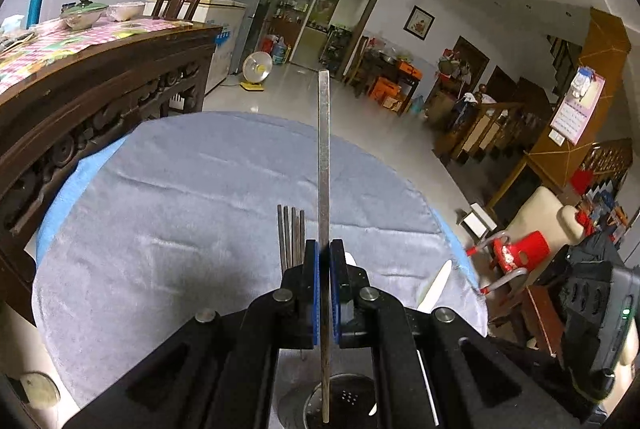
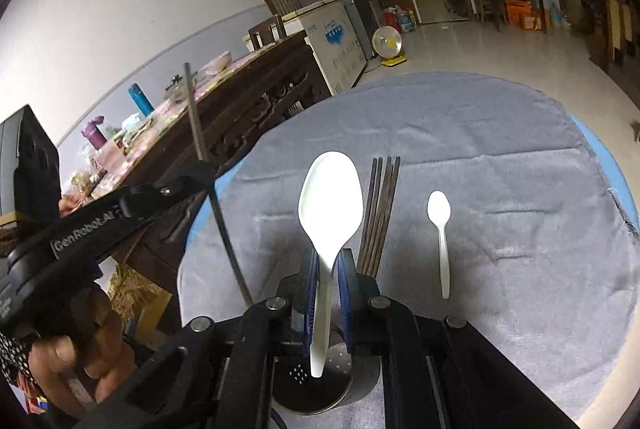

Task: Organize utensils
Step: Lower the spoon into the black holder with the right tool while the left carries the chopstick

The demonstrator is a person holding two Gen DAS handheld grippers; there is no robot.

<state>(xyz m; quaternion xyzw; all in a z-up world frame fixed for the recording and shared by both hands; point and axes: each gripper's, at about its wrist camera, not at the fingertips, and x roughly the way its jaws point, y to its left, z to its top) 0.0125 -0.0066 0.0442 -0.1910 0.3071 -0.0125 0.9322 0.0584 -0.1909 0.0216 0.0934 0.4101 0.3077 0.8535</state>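
Large white spoon (image 2: 330, 205) — pinched by its handle in the jaws of the right gripper (image 2: 328, 293), bowl pointing forward and up, handle tip hanging just above the perforated metal holder (image 2: 320, 385) directly beneath. Flat metal utensil (image 1: 324, 189) — clamped edge-on in the pressed-together jaws of the left gripper (image 1: 324, 293), long axis running along the jaws, lower end over the same holder (image 1: 340, 401). Both hands sit about equally near it; the likely next move is a downward lowering. Holder contents: none visible, interior partly hidden. Remaining on the grey cloth (image 2: 500, 169) covering the round worktop — dark chopsticks (image 2: 380, 213) bunched together, small white spoon (image 2: 440, 229) to their right, apart.
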